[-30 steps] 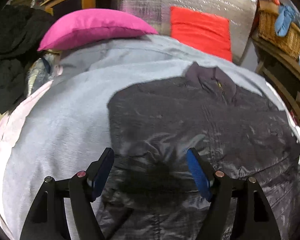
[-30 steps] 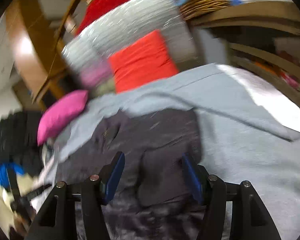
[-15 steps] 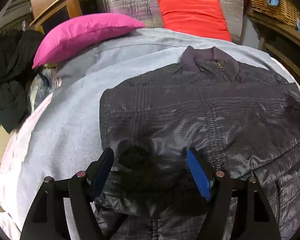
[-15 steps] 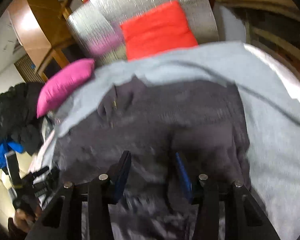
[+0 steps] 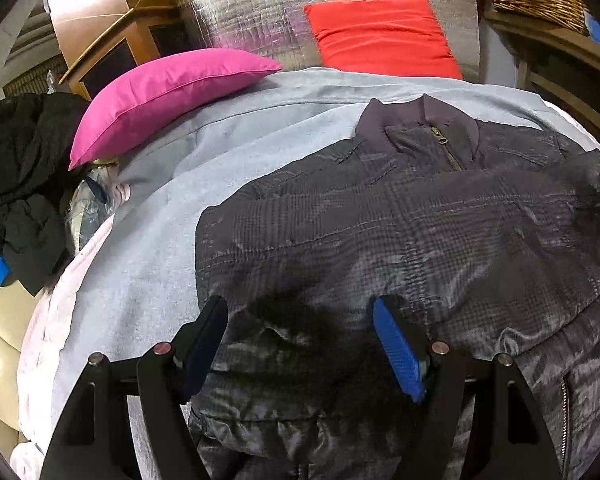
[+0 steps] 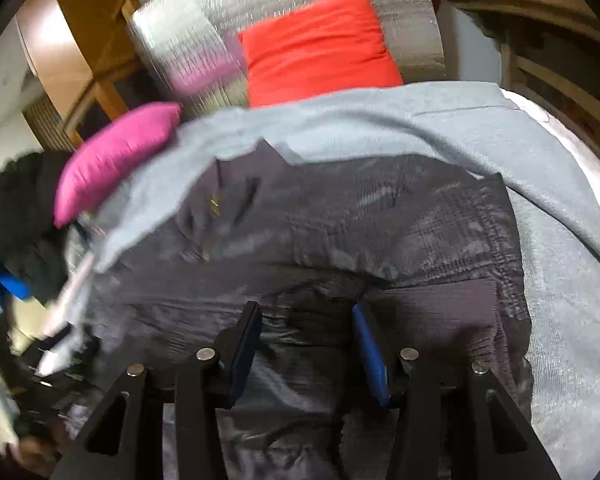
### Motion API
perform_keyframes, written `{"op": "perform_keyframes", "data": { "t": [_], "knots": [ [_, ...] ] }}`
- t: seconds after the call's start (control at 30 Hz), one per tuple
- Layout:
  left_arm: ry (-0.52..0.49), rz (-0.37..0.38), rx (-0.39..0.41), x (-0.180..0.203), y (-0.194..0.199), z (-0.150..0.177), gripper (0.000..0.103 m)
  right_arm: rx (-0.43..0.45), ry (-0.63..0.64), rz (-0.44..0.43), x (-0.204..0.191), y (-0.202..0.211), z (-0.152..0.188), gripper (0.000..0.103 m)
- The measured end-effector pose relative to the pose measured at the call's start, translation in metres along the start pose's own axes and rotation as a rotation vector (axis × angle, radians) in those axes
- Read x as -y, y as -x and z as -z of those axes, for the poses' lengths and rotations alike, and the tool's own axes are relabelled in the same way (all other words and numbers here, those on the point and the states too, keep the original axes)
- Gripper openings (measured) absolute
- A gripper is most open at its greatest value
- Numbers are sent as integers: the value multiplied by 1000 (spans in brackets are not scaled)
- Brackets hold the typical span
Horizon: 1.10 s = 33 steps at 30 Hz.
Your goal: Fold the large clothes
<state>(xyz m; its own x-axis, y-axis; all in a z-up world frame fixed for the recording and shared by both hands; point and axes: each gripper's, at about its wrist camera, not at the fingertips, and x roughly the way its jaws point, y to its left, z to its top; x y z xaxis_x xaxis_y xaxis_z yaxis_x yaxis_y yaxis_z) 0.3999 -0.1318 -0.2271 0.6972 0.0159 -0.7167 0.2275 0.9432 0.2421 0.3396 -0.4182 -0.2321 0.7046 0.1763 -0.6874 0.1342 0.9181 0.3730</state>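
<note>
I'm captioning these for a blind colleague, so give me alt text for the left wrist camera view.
A dark grey quilted jacket lies spread flat, zipped collar at the far end, on a light grey blanket. The open left gripper hovers over its near hem. Behind sit a pink pillow and a red cushion.

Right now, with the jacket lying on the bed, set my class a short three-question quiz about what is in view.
1. True or false: the jacket lies on a grey blanket.
2. Which cushion touches the blanket's far left part: A) the pink cushion or B) the red cushion?
3. Fill in: the zip at the jacket's collar is ____.

Key: 1 true; 2 A; 3 closed.
</note>
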Motion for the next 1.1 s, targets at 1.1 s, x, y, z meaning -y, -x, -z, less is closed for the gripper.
{"op": "perform_keyframes", "data": {
  "t": [1.1],
  "knots": [
    [15, 13, 4, -9, 20, 13, 76, -122, -62, -101, 4, 24, 26, 58]
  ]
}}
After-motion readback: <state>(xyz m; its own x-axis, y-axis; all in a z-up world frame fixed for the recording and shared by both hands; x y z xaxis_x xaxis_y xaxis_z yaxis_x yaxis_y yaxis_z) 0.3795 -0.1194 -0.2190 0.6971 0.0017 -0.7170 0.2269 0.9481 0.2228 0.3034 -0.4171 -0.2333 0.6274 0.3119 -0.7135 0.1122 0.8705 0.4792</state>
